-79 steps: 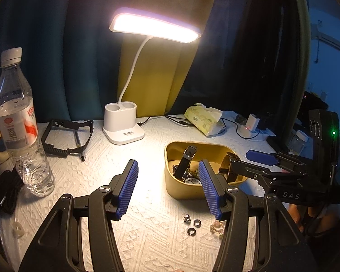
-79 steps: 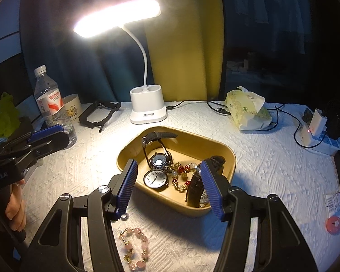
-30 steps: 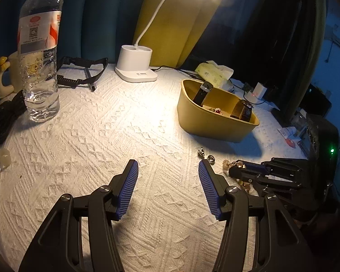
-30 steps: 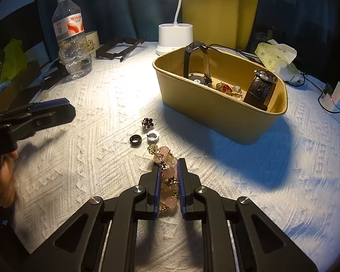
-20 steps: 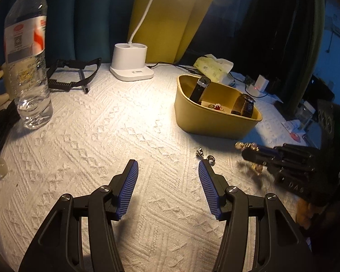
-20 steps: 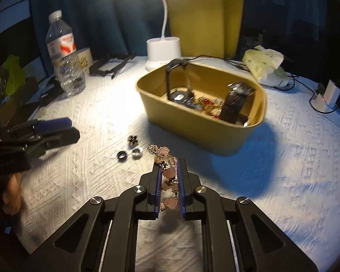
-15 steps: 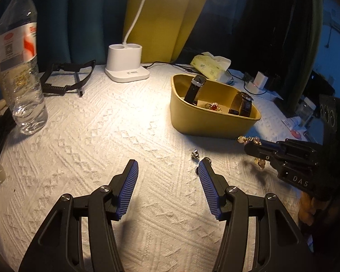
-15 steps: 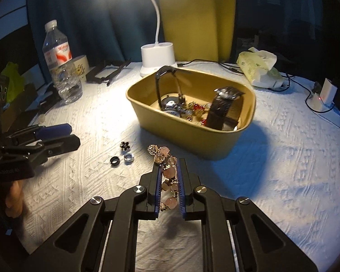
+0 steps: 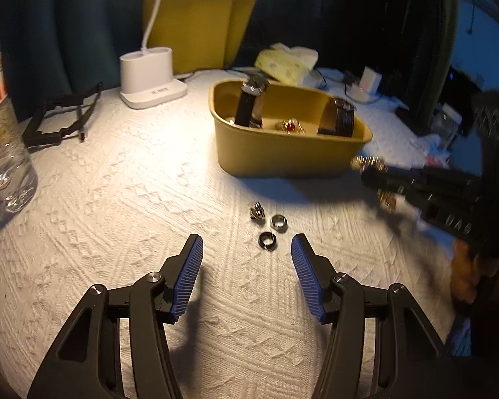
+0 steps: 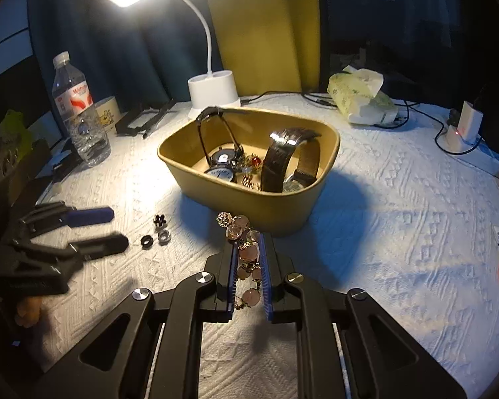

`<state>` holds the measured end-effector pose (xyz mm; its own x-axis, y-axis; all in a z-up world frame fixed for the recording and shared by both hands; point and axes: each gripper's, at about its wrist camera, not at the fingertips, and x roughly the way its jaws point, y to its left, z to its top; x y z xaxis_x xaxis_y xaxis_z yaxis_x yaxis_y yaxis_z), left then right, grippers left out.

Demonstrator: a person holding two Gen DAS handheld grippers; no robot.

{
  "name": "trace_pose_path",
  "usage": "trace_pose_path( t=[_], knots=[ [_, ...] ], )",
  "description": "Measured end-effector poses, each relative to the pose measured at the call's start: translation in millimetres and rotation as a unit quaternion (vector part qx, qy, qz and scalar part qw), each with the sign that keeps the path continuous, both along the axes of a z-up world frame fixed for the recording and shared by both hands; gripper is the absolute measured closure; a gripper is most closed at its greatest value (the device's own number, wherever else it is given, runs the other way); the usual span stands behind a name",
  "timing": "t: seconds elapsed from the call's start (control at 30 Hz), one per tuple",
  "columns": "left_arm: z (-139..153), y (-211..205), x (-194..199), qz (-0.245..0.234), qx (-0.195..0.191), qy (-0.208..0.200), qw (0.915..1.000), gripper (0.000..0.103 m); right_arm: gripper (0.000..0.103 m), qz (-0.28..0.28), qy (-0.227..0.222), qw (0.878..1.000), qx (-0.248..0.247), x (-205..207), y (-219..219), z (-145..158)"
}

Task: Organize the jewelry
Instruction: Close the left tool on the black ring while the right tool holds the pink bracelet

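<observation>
Right gripper [image 10: 248, 249] is clamped tight on a pink bead bracelet [image 10: 246, 252], blue pads pinching the strand. The gold-tipped end of the bracelet pokes out ahead of the fingertips, just short of the near wall of the yellow tub [image 10: 249, 199], and seems to hang above the cloth. In the left wrist view the same right gripper [image 9: 366, 171] sits at the tub's right corner, blurred, with gold beads showing at its tip.

Left gripper [image 9: 246, 256] is spread wide, nothing between the pads, low over the white knit cloth [image 9: 116, 199] on the near side of the tub. Three small pieces lie on the cloth between it and the tub: black ring [image 9: 267, 240] closest to the pads, silver ring [image 9: 278, 222] just beside it, small flower-shaped stud [image 9: 257, 211] next to that.

Inside the tub: black-strap watch [image 10: 219, 139] standing looped at the left, brown leather watch [image 10: 282, 159] at the right, round watch face [image 10: 220, 173], red and gold bits in the middle.

Behind the tub is a white lamp base [image 10: 213, 94]. Water bottle [image 10: 78, 113] stands far left of the tub, tissue pack [image 10: 362, 99] back right.
</observation>
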<state>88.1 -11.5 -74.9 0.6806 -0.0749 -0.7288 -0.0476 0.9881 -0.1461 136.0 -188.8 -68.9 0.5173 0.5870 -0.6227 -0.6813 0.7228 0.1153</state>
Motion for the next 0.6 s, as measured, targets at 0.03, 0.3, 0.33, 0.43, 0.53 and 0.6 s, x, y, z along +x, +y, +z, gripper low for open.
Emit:
trace_pose_path(
  t=[0.03, 0.3, 0.33, 0.43, 0.53, 0.6],
  knots=[
    [-1.2, -2.3, 2.2, -0.004, 0.007, 0.005, 1.0, 0.044, 0.09, -0.002, 0.0, 1.0, 0.003, 0.4, -0.9, 0.4],
    [-7.4, -13.4, 11.1, -0.02, 0.039, 0.026, 0.9987, 0.045, 0.09, -0.01, 0.01, 1.0, 0.018, 4.8, -11.9, -1.5],
    [-7.9, -15.5, 12.4, -0.023, 0.041, 0.027, 0.9985, 0.045, 0.09, -0.011, 0.01, 1.0, 0.019, 5.3, -13.0, -1.2],
    [-8.5, -21.5, 16.0, -0.03, 0.055, 0.029, 0.9976, 0.049, 0.09, -0.012, 0.01, 1.0, 0.023, 6.2, -15.6, -0.6],
    [-8.4, -26.6, 19.0, -0.041, 0.069, 0.029, 0.9963, 0.056, 0.09, -0.014, 0.011, 0.999, 0.027, 6.2, -17.4, -0.3],
    [-8.1, -27.6, 20.7, -0.048, 0.068, 0.027, 0.9962, 0.07, 0.09, -0.015, 0.01, 0.999, 0.03, 6.0, -18.2, 0.1]
  ],
)
